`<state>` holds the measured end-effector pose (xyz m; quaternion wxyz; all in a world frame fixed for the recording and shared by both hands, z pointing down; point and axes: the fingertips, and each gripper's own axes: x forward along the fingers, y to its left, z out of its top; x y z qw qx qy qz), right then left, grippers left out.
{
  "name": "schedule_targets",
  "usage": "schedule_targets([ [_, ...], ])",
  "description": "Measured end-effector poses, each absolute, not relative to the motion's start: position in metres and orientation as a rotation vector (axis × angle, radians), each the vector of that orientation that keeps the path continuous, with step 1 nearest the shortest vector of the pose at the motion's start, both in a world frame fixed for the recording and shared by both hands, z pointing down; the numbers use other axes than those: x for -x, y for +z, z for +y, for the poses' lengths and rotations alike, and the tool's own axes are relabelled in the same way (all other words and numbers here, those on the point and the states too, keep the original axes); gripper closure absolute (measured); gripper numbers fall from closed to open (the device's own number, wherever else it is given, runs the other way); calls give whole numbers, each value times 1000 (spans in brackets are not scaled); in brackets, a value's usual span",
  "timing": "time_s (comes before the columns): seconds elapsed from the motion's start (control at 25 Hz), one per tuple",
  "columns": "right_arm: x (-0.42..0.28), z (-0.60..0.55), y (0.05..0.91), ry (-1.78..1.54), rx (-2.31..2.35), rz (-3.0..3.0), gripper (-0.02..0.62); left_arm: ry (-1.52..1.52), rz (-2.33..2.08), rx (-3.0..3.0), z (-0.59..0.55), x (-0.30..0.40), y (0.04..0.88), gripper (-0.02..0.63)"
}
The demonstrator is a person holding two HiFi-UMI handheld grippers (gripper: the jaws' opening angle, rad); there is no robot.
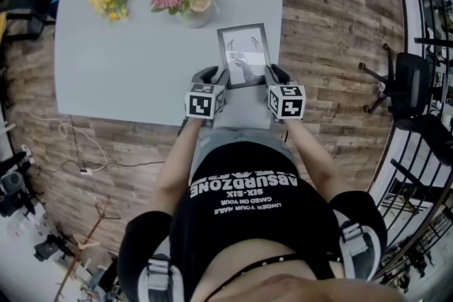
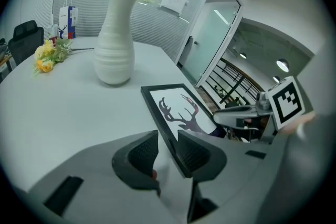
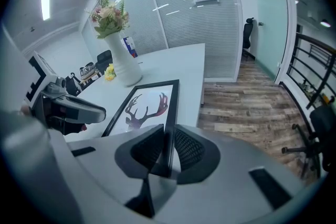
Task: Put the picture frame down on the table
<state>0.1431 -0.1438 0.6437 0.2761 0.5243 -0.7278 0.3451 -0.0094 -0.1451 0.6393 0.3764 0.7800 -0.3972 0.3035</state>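
A black picture frame [image 1: 244,53] with a deer-antler print is held flat over the near right part of the grey table [image 1: 127,74]. I cannot tell whether it touches the tabletop. My left gripper [image 1: 214,76] is shut on its left edge near the front corner. My right gripper [image 1: 274,73] is shut on its right edge. In the left gripper view the picture frame [image 2: 181,110] runs between the pads of the left gripper [image 2: 169,153]. In the right gripper view the right gripper [image 3: 167,152] pinches the rim of the picture frame [image 3: 144,107].
A white vase of flowers [image 1: 190,7] stands just beyond the frame, and a loose yellow bunch [image 1: 112,0] lies to its left. The table's right edge is close beside the frame, with wood floor [image 1: 333,46] past it. An office chair [image 1: 407,85] and a railing stand at the right.
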Motion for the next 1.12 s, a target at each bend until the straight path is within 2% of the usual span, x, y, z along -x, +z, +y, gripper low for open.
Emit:
schedule_targets([
  [0.2, -142, -151, 621, 914, -1451, -2033, 577, 714, -1014, -2049, -151, 6, 616, 485],
  [0.6, -130, -151, 560, 884, -1516, -2200, 580, 593, -1049, -2161, -147, -4, 561, 591],
  [1.12, -112, -122, 490, 703, -1527, -2341, 580, 418, -1111, -2265, -117, -3, 494, 591],
])
